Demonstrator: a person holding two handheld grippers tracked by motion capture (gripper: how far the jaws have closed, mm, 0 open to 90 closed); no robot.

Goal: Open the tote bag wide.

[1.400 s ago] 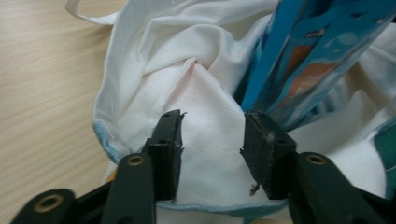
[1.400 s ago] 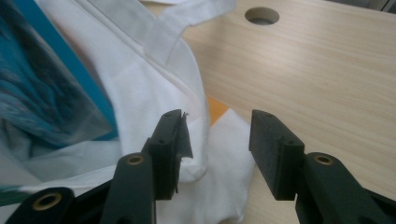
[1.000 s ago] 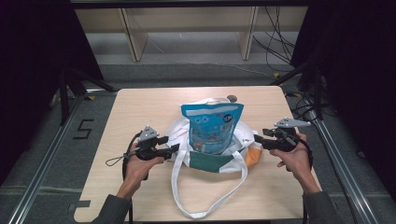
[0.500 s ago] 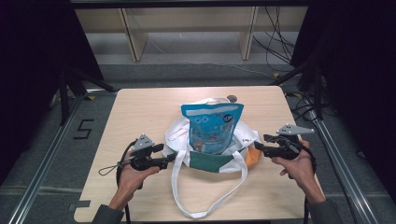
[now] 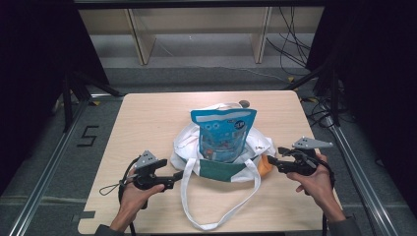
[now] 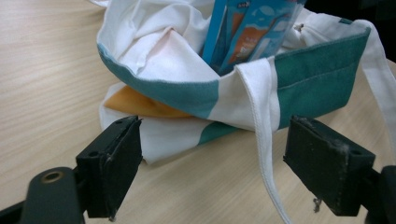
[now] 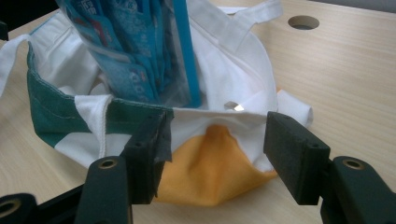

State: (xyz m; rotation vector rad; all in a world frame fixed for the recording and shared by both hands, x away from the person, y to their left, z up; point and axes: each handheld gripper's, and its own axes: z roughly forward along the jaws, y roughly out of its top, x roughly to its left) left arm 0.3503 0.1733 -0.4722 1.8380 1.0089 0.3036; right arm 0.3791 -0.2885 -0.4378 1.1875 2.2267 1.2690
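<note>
A white tote bag (image 5: 223, 171) with a green band and an orange corner (image 5: 265, 166) stands at the table's middle. A blue snack pouch (image 5: 223, 132) stands upright in it. My left gripper (image 5: 177, 177) lies just left of the bag, and its jaws have just been opening. In the left gripper view that gripper (image 6: 215, 172) is open, with the bag's white strap (image 6: 266, 154) lying loose between the pads. My right gripper (image 5: 271, 163) lies at the bag's right. Its jaws have also just been opening, and they stand open (image 7: 219, 154) around the orange corner (image 7: 210, 172).
The bag's long strap loop (image 5: 221, 219) trails toward the table's front edge. The wooden table (image 5: 147, 123) has a round hole (image 5: 244, 103) at the back. Metal rails run along both sides, wooden shelving stands behind, and cables lie on the floor at the right.
Both grippers have drawn back toward the person and away from the bag's rim, and their jaws have widened. The bag and pouch stay in place.
</note>
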